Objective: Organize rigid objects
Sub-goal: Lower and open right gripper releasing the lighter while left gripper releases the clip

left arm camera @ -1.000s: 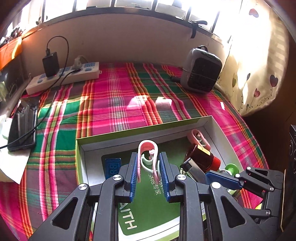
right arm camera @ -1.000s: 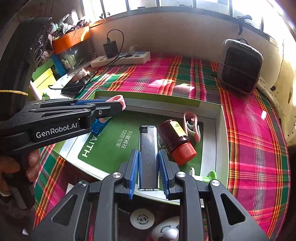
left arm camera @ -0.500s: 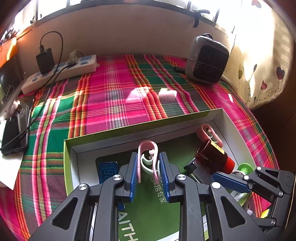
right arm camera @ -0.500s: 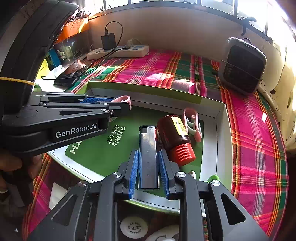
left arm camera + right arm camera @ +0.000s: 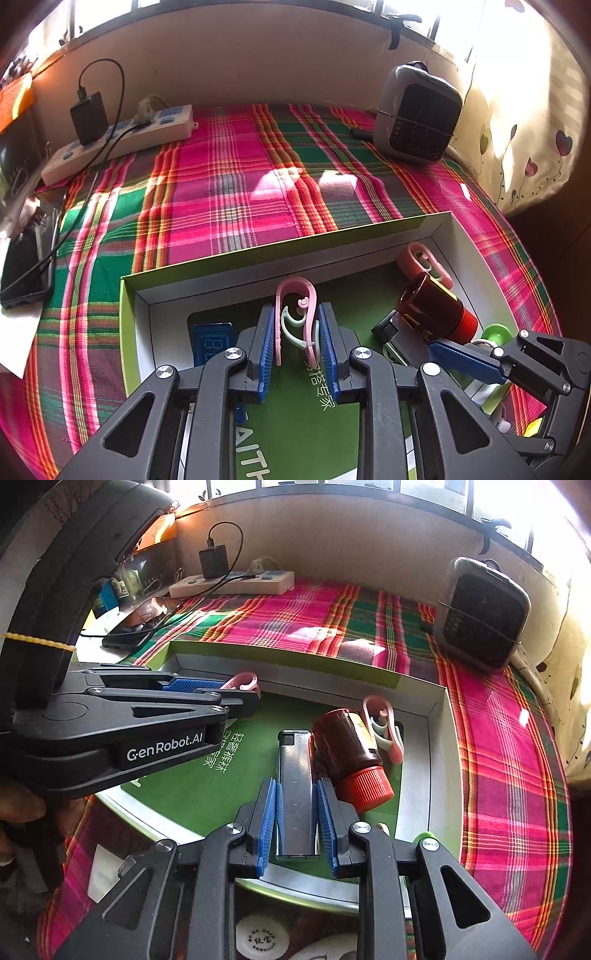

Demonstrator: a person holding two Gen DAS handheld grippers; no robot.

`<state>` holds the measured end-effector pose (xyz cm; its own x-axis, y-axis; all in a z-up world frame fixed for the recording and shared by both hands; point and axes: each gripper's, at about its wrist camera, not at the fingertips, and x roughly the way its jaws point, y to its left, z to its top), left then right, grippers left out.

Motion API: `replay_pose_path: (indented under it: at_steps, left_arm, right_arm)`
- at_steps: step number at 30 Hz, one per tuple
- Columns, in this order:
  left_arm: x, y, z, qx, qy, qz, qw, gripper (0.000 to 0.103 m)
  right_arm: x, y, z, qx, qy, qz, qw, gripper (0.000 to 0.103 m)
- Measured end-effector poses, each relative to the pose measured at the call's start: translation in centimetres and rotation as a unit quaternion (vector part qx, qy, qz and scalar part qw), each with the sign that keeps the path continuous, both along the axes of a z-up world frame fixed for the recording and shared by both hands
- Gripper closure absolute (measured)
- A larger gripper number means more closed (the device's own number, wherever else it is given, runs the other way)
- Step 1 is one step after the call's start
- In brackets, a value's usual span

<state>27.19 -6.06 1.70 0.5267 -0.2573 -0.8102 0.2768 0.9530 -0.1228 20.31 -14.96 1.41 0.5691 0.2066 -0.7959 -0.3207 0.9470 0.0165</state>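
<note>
While L gripper (image 5: 297,334) pinches pink clip (image 5: 295,314) over box (image 5: 439,746) at 10 o'clock, R gripper (image 5: 297,821) looks closed on lighter (image 5: 295,775) mid-box by bottle (image 5: 347,753); both light, stiff, slick—grip flat sides.

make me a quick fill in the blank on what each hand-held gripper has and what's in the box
1. The left hand-held gripper is shut on a ____ clip.
2. The right hand-held gripper grips the silver ____.
3. The brown bottle lying in the box has a ____ cap.
4. Beside the bottle, by the box's right wall, lies a second pink ____.

Missing words: pink; lighter; red; clip
</note>
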Motion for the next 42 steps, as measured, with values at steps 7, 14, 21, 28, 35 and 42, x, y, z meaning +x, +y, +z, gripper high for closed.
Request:
replay_pose_path:
  at_steps: [7, 14, 21, 28, 35, 42]
  left_arm:
    - [0.1, 0.1, 0.0, -0.005, 0.002, 0.002, 1.0, 0.081]
    - [0.1, 0.1, 0.0, -0.003, 0.002, 0.003, 1.0, 0.08]
    - [0.0, 0.1, 0.0, -0.003, 0.004, 0.006, 1.0, 0.079]
    - [-0.5, 0.3, 0.2, -0.004, 0.003, 0.011, 0.9999, 0.072]
    - [-1.4, 0.5, 1.0, -0.007, -0.006, 0.012, 0.9999, 0.068]
    - [-3.1, 0.8, 2.1, -0.006, -0.022, 0.014, 0.9996, 0.068]
  right_arm:
    - [-0.1, -0.1, 0.0, 0.002, 0.0, 0.001, 1.0, 0.079]
    - [-0.1, 0.0, 0.0, 0.001, -0.001, 0.001, 1.0, 0.079]
    - [-0.1, 0.0, 0.0, 0.004, 0.001, -0.002, 1.0, 0.079]
    - [-0.1, -0.1, 0.0, 0.008, 0.002, -0.005, 1.0, 0.079]
    - [-0.5, -0.4, 0.5, 0.016, -0.005, -0.011, 1.0, 0.078]
    - [-1.3, -0.7, 1.1, 0.023, -0.013, -0.019, 0.999, 0.075]
